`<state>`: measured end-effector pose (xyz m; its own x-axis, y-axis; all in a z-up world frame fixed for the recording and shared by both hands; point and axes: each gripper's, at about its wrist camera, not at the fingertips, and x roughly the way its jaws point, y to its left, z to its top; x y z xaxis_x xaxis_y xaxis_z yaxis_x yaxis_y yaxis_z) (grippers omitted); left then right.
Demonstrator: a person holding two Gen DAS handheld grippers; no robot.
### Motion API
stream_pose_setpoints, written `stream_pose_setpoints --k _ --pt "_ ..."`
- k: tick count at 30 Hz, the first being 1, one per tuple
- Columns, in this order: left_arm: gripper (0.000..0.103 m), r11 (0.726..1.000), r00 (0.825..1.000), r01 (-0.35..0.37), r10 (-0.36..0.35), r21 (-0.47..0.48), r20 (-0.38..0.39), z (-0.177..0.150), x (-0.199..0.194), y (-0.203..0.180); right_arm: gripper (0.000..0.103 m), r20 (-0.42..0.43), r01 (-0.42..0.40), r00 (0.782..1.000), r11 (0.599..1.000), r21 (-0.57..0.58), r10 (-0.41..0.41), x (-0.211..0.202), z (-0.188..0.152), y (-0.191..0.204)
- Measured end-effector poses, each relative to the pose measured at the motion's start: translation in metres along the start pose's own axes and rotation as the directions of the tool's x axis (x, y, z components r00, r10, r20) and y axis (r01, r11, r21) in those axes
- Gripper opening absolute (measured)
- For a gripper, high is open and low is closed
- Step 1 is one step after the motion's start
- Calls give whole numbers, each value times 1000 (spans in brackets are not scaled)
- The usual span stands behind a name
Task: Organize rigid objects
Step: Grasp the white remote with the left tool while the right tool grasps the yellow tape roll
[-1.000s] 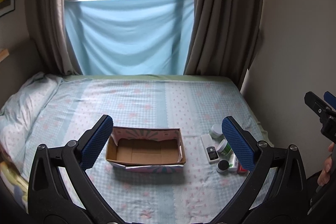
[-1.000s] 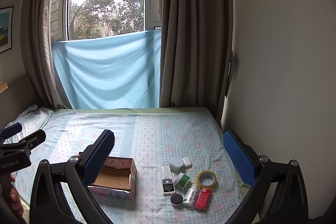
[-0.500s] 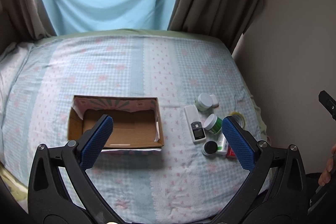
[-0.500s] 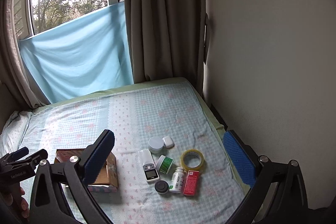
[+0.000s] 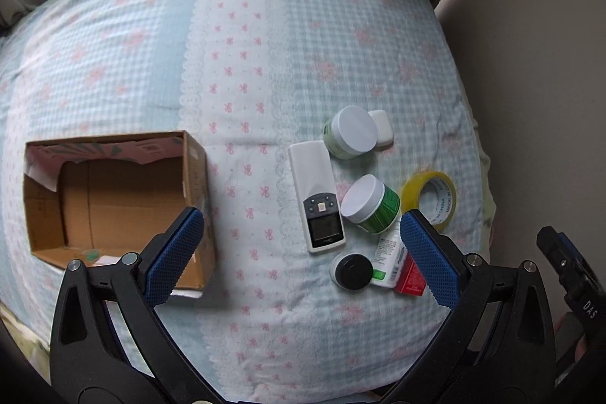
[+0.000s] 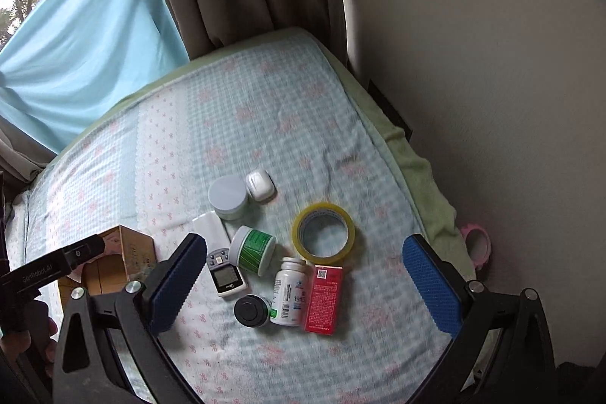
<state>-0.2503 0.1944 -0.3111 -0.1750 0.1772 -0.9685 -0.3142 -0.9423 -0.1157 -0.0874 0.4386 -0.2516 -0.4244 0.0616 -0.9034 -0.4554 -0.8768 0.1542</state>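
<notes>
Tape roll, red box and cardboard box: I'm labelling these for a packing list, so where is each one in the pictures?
tape roll (image 6: 323, 231): right wrist view, on its yellow ring, far side.
red box (image 6: 324, 298): right wrist view, on its printed top face.
cardboard box (image 5: 113, 192): left wrist view, on its brown inside floor.

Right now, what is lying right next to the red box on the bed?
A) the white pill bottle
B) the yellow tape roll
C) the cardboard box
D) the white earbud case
A: the white pill bottle lies on its side against the red box, while the yellow tape roll sits just above them and the cardboard box is far off on the other side.
</notes>
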Motion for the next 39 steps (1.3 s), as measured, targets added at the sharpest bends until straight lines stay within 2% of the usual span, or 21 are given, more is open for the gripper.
stream_pose_setpoints --k 3,6,11,14,24,29,35,39 --pt "103 1000 997 -22 22 3 -75 10 44 -7 103 -100 -20 995 999 45 25 49 4 -7" --pt "103 999 989 -44 44 1 -141 16 85 -11 103 -194 -1 981 996 91 19 97 5 -12" --pt "103 997 970 -71 70 5 -233 18 145 -17 103 -299 40 954 993 111 -5 165 -4 -14" --pt "103 996 956 -92 93 15 -277 17 173 -19 103 -347 72 938 990 123 -25 189 -12 -16" --pt "103 993 923 -116 113 14 -367 7 221 -21 103 -407 151 908 984 99 -98 223 -30 -20" --pt "98 994 921 -95 69 -50 -384 6 232 -17 103 -434 161 895 982 95 -105 241 -33 -26" --pt "96 990 916 -119 81 -74 -392 6 237 -16 103 -431 166 895 983 85 -113 249 -26 -33" --pt "82 988 920 -135 98 -70 -380 5 232 -20 101 -427 176 893 983 44 -141 251 -25 -29"
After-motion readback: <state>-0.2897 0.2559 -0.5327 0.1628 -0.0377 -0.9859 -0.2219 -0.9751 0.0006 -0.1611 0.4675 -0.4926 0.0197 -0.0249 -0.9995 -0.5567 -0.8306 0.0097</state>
